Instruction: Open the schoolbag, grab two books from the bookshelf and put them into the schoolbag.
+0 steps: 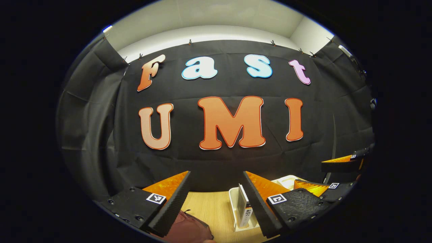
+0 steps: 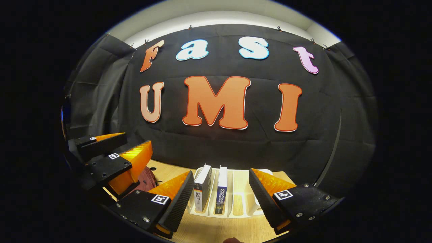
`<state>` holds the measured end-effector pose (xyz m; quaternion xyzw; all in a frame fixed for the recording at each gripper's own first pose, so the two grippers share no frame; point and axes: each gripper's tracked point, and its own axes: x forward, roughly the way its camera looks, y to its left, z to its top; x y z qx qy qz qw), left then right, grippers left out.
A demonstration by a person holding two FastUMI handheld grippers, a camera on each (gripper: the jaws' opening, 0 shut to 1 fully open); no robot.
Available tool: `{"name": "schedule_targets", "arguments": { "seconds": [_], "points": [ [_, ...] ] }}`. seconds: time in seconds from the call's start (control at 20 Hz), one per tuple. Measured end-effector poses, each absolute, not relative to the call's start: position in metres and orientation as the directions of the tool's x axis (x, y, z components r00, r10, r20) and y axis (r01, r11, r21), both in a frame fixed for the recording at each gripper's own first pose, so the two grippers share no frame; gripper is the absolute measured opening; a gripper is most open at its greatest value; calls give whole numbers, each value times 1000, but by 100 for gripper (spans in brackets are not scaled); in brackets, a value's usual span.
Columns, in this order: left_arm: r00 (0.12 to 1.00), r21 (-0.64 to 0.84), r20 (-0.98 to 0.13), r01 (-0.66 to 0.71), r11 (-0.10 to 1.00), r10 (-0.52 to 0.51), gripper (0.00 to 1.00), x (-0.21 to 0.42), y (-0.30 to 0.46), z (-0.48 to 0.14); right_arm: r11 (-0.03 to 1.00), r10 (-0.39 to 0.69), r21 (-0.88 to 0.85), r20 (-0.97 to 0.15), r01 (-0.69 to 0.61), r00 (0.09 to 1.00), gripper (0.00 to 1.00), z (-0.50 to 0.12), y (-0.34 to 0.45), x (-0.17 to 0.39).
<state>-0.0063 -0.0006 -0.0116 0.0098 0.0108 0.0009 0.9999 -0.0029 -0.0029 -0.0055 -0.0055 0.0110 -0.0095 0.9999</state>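
Observation:
In the right gripper view, two books, one with a grey-and-white cover (image 2: pixel 202 187) and a blue-spined one (image 2: pixel 221 189), stand upright in a white slotted bookshelf rack (image 2: pixel 238 202). My right gripper (image 2: pixel 221 200) is open in front of them, apart from both. The dark red schoolbag (image 2: pixel 147 180) lies to the left, under my open left gripper (image 2: pixel 136 143). In the left gripper view, my left gripper (image 1: pixel 216 202) is open above the schoolbag (image 1: pixel 190 229). The rack (image 1: pixel 233 202) with a book (image 1: pixel 242 206) is to its right, and the right gripper (image 1: pixel 312 173) hangs open beyond it.
Bag and rack rest on a light wooden table (image 1: pixel 211 206) that runs up to the black cloth wall. The rack's right-hand slots (image 2: pixel 251 197) hold no books.

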Motion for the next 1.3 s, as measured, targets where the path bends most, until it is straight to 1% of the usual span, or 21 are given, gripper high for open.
{"name": "schedule_targets", "arguments": {
  "seconds": [0.35,0.4,0.45,0.5,0.6,0.65,0.7,0.85,0.95,1.0,1.1,1.3],
  "points": [
    [1000,19,-10,-15,1000,15,94,-9,4,-8,1000,-25,-5,-15,25,1000,96,-4,-5,-5],
    [1000,21,-10,-14,1000,14,93,-8,4,-7,1000,-25,-4,-16,25,1000,96,-4,-5,-5],
    [1000,27,-11,-16,1000,16,95,-9,4,-9,1000,-25,-6,-18,24,1000,97,-4,-5,-4],
    [1000,29,-11,-17,999,18,94,-7,5,-8,1000,-27,-6,-18,27,999,96,-5,-6,-5],
    [1000,32,-12,-19,999,19,95,-6,6,-7,1000,-28,-7,-16,28,999,96,-5,-6,-6],
    [1000,34,-10,-21,999,21,93,-7,6,-9,1000,-29,-8,-14,29,999,96,-4,-7,-6],
    [1000,36,-11,-23,999,23,95,-8,8,-8,1000,-30,-9,-13,30,999,96,-4,-7,-5],
    [999,42,-15,-28,999,29,94,-6,12,-11,1000,-29,-9,-18,29,999,96,-6,-7,-5],
    [999,47,-27,-33,998,35,94,-5,14,-17,999,-31,-11,-20,31,999,97,-7,-8,-5],
    [999,50,-35,-31,998,32,95,-5,14,-21,999,-31,-12,-23,31,999,97,-8,-9,-5],
    [998,65,-53,-31,997,34,93,-7,15,-30,999,-32,-13,-33,32,999,96,-12,-11,-5],
    [993,132,-101,-40,990,54,93,-13,25,-56,999,-34,-17,-48,34,998,97,-21,-17,-5]
  ]
}}
